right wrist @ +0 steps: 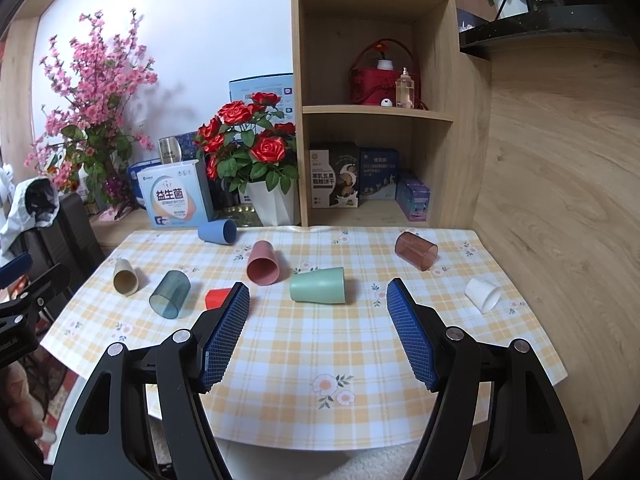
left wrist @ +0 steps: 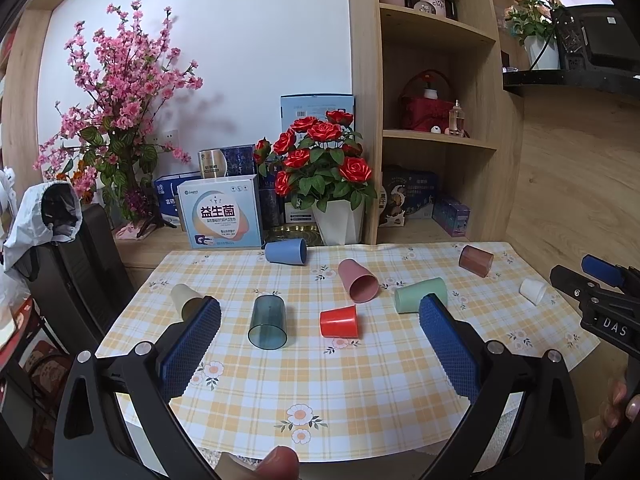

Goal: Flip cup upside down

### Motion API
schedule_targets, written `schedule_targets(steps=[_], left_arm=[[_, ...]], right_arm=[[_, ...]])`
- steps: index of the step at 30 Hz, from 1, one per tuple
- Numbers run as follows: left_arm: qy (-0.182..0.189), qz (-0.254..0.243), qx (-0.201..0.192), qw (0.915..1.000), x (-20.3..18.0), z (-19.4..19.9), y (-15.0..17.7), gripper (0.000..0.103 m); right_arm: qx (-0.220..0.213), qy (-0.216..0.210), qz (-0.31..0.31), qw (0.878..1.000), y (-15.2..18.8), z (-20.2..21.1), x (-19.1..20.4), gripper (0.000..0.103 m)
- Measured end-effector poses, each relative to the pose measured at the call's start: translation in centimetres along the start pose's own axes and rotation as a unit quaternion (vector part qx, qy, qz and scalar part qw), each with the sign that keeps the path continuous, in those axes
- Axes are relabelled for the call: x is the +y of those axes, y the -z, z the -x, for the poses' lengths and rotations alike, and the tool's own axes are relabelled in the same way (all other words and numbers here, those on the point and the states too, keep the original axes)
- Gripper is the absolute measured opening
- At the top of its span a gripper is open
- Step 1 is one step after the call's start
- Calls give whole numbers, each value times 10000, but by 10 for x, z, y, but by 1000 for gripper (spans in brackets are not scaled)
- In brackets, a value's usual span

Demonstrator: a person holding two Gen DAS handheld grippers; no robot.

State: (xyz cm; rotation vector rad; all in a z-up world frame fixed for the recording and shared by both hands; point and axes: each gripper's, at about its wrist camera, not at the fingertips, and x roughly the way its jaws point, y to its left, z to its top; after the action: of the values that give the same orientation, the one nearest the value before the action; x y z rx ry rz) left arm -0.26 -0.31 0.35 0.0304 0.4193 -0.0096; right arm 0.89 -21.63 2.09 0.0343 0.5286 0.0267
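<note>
Both the left gripper (left wrist: 320,312) and right gripper (right wrist: 318,296) hang wide apart and empty, so nothing is started yet; next, one must grab a cup, maybe the near red cup (left wrist: 339,322) lying sideways on the table (left wrist: 360,392).

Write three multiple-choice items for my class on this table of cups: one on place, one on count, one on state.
1. Which cup lies nearest the shelf unit's side of the table?
A. beige cup
B. brown cup
C. red cup

2. How many cups are on the tablecloth?
A. six
B. eight
C. ten

3. How do the cups lie?
A. all on their sides
B. all upright
C. stacked

Answers: B, it lies at the far right corner; B, eight can be counted in the right wrist view; A, each one's side touches the cloth.
</note>
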Motion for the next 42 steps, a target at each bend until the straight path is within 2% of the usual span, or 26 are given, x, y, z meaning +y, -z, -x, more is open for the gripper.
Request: schedule_targets(steps=[42], left_arm=[[60,119,120,9998,4,-2,6,97]], right_arm=[[4,10,-3,10000,-7,1,-3,69]])
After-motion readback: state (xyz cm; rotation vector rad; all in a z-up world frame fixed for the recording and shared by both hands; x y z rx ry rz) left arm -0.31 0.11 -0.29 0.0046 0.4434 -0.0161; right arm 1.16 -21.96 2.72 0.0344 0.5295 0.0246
